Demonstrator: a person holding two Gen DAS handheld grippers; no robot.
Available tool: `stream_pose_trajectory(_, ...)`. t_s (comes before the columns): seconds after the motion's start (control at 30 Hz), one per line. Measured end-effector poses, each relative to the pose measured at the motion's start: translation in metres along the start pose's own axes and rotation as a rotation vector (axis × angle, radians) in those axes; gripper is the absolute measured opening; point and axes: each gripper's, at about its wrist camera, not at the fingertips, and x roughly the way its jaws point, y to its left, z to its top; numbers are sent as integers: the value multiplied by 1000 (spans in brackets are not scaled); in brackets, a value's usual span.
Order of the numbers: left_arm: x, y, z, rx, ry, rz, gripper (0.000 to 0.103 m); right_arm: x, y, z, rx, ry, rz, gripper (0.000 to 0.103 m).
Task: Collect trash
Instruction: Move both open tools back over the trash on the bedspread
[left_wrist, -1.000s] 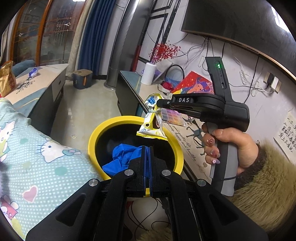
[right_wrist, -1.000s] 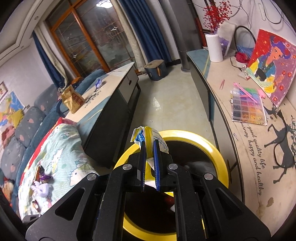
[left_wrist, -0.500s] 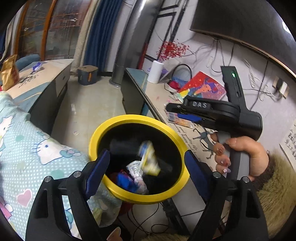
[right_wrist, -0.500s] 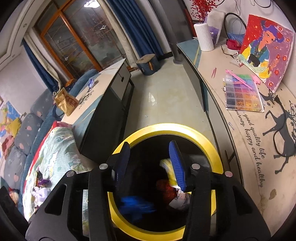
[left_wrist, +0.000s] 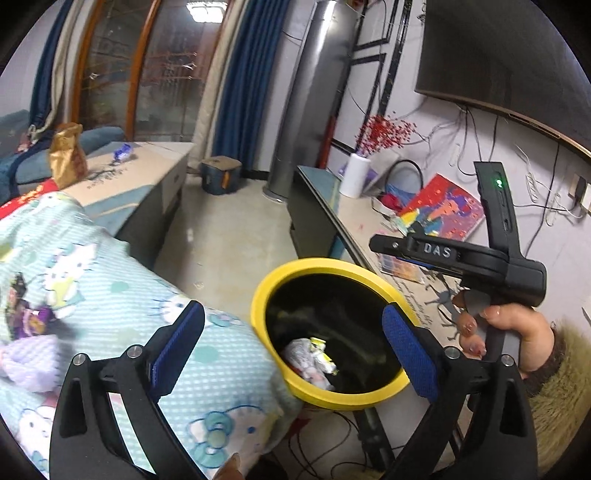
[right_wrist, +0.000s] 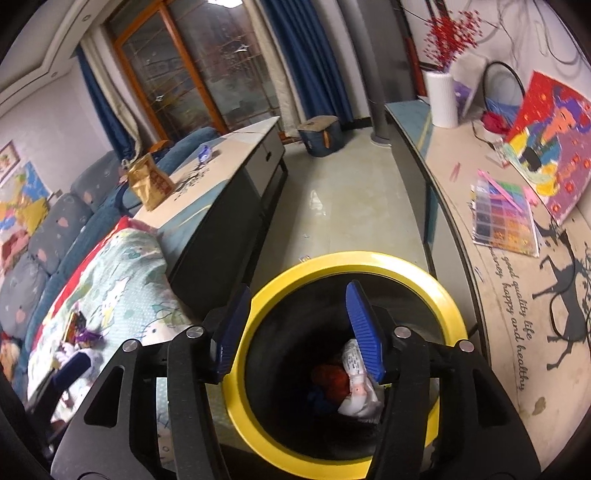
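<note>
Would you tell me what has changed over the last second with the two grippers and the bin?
Both grippers let go. The left gripper dropped its blue piece and the right gripper its yellow snack wrapper into the yellow-rimmed bin; both jaws are opening with nothing between them. The left view has swung toward the patterned blanket. The bin, the gold bag and the blue wrapper on the low table stayed put.

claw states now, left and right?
Left claw: opening, empty, beside the bin.
Right claw: opening, empty, over the bin.

black tongs (left_wrist: 291, 338) with blue ribbed pads (left_wrist: 176, 345), silver screws, "das" lettering, furry olive sleeve (left_wrist: 561, 402)
</note>
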Motion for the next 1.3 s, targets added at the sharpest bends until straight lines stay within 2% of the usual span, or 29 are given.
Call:
stream_pose_trajectory(0.37,-36,28,5,-15,-75,116,94,-7,42,-7,-84,-14,62,59)
stream_pose_trajectory(0.77,-73,65,7,-66,-146,215,94,-10,86,-22,-183,5,134,60)
stream_pose_trajectory(1.3,-112,117,3,-158,-202,321,94,-15,146,-44,-309,33,230,60)
